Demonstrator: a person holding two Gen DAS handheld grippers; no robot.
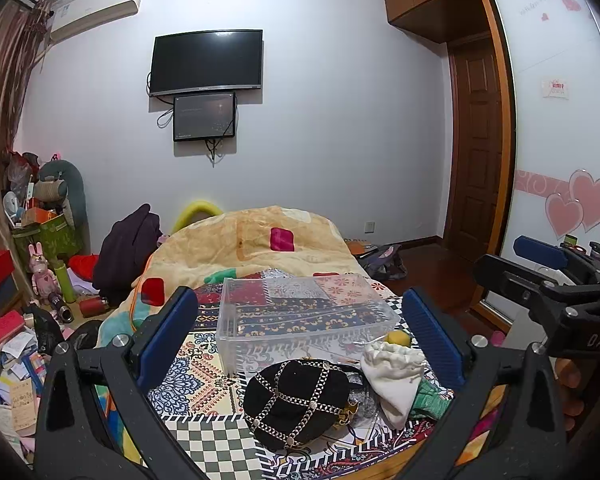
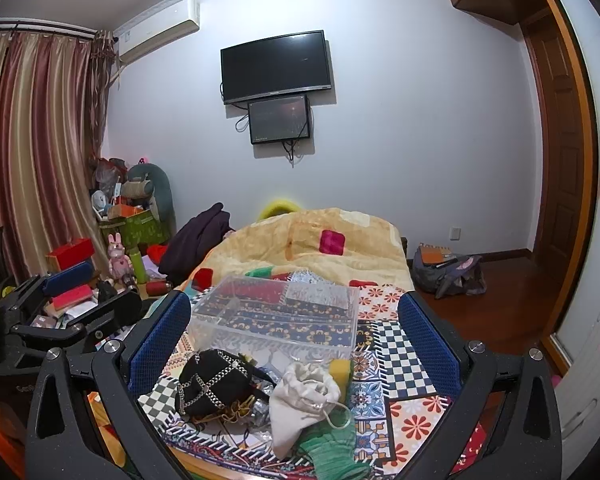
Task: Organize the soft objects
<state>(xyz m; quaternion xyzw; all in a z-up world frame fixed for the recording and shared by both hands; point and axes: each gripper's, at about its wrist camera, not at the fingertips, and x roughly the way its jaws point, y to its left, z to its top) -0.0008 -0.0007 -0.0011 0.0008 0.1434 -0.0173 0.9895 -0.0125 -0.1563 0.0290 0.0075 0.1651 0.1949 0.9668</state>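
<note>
Bedroom, patchwork bedspread [image 2: 400,360]: soft items — black chained pouch [image 2: 216,380], white drawstring bag [image 2: 300,404], green cloth [image 2: 332,452] — lay lower centre before clear bin [image 2: 276,316]; left gripper [image 1: 300,340], right gripper [image 2: 296,340] both wide, empty; sorting seemingly unstarted; next, grasp one item.

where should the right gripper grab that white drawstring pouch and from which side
Grip the white drawstring pouch at its gathered neck, where the cloth bunches into a narrow ridge that open jaws could probably span. Come from above and the near side: the yellow sponge sits right behind it, the black chain-trimmed bag lies to its left. The right gripper is open already.
</note>
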